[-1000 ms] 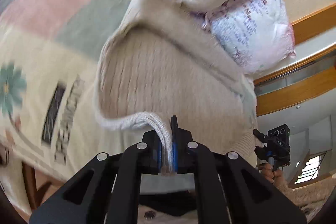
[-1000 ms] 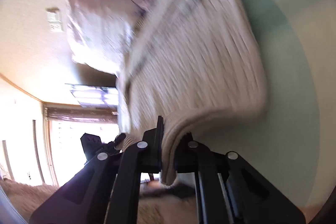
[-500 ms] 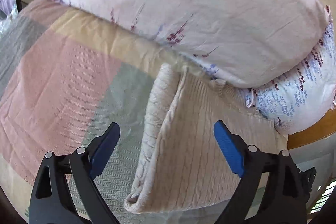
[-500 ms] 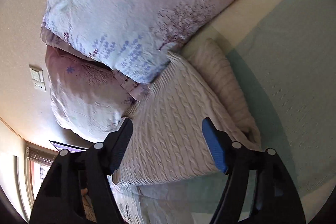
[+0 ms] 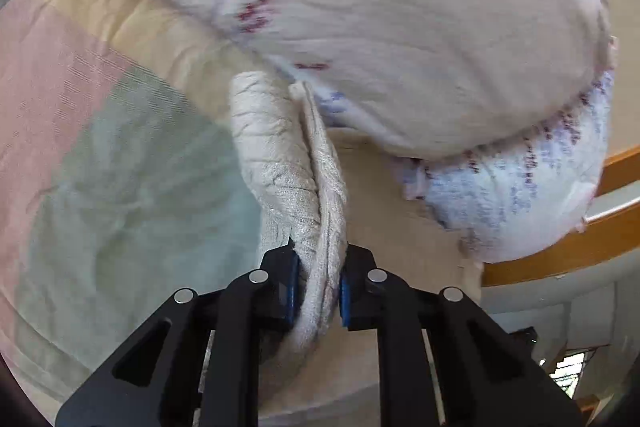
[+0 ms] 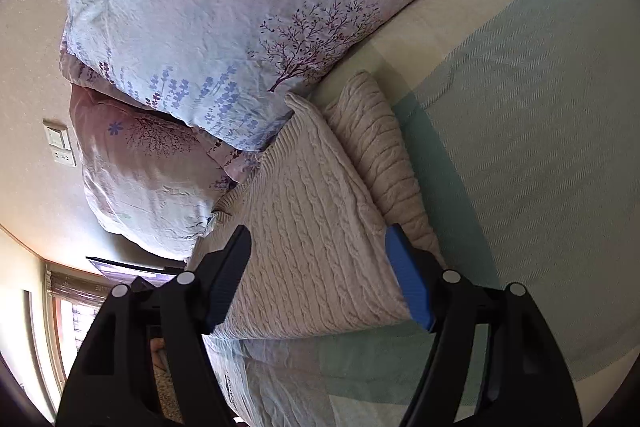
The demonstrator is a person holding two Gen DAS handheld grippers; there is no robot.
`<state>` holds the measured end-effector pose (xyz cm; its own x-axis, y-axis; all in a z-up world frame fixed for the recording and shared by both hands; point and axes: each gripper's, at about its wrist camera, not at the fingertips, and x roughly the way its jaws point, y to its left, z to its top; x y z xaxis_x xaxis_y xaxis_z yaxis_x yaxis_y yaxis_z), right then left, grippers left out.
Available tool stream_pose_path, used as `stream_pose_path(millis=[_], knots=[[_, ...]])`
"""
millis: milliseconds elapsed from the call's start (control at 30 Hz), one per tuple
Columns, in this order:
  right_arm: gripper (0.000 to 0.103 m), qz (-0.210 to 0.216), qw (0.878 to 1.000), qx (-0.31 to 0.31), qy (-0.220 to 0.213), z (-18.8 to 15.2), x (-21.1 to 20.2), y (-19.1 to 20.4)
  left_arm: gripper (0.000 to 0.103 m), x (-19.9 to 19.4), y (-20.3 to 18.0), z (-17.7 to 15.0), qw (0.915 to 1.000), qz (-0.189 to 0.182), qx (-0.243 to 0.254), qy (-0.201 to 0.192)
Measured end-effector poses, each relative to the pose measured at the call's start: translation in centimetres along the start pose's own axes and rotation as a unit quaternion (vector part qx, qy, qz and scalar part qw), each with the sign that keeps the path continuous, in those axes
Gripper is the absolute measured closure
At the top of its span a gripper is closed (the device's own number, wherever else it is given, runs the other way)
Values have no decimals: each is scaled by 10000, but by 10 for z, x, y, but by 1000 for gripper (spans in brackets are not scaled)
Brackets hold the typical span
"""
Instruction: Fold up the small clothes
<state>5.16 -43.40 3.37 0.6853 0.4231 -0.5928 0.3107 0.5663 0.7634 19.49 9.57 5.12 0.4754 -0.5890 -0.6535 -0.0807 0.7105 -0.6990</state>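
A cream cable-knit sweater (image 6: 320, 227) lies folded on the bed, its far end against the pillows. In the left wrist view its stacked folded edge (image 5: 304, 187) runs away from me. My left gripper (image 5: 318, 291) is shut on that edge, the knit pinched between the blue pads. My right gripper (image 6: 320, 279) is open and empty, its fingers spread over the sweater's near end, one on each side.
Two floral pillows (image 6: 224, 15) (image 6: 148, 167) lie just behind the sweater. The bedspread (image 6: 520, 147) has green, pink and cream blocks. A wooden bed frame (image 5: 560, 251) is at the right. A wall switch (image 6: 60, 147) is on the wall at left.
One second ago both grippers held the sweater up. Half a second ago both were open over the folded sweater. Now the left has shut on its folded edge; the right stays open.
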Motion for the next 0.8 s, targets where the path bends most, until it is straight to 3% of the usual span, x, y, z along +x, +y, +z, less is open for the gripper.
stream_pose_path(millis=[100, 167, 233, 267, 333, 367, 400, 433, 467, 533, 600, 667, 800], knots=[[34, -38, 9999, -37, -95, 16, -4, -6, 89, 5, -81, -11, 9957, -792, 460, 152], [34, -25, 9996, -94, -261, 29, -10, -9, 89, 30, -141, -28, 9866, -1386, 758, 413], [34, 10, 9993, -72, -374, 40, -14, -15, 87, 79, -190, -51, 9745, -1956, 656, 881], [34, 11, 9991, -28, -413, 45, -15, -18, 79, 106, -204, -60, 9632, -2345, 432, 1243], [34, 31, 9989, 92, -464, 54, -19, -25, 76, 160, -210, -77, 9231, -3197, -515, 2074], [33, 90, 9988, 149, -462, 57, -21, -28, 76, 174, -207, -82, 9093, -3337, -941, 2302], [31, 179, 9987, 187, -438, 59, -24, -30, 74, 177, -202, -83, 9089, -3294, -1098, 2308], [23, 251, 9987, 192, -388, 61, -26, -31, 61, 170, -197, -78, 9227, -3095, -929, 2101], [15, 320, 9989, 188, -297, 62, -26, -33, 42, 157, -190, -71, 9409, -2802, -643, 1793], [14, 452, 9987, 234, 18, 65, -19, -37, 28, 130, -174, -56, 9741, -1985, -167, 1070], [14, 503, 9973, 338, 411, 68, -1, -40, 26, 111, -158, -49, 9922, -1025, 313, 640], [14, 493, 9956, 378, 704, 71, 15, -41, 24, 109, -149, -52, 9959, -251, 723, 483], [14, 390, 9931, 96, 1105, 72, 44, -30, 23, 126, -122, -73, 9892, 346, 991, 1026]])
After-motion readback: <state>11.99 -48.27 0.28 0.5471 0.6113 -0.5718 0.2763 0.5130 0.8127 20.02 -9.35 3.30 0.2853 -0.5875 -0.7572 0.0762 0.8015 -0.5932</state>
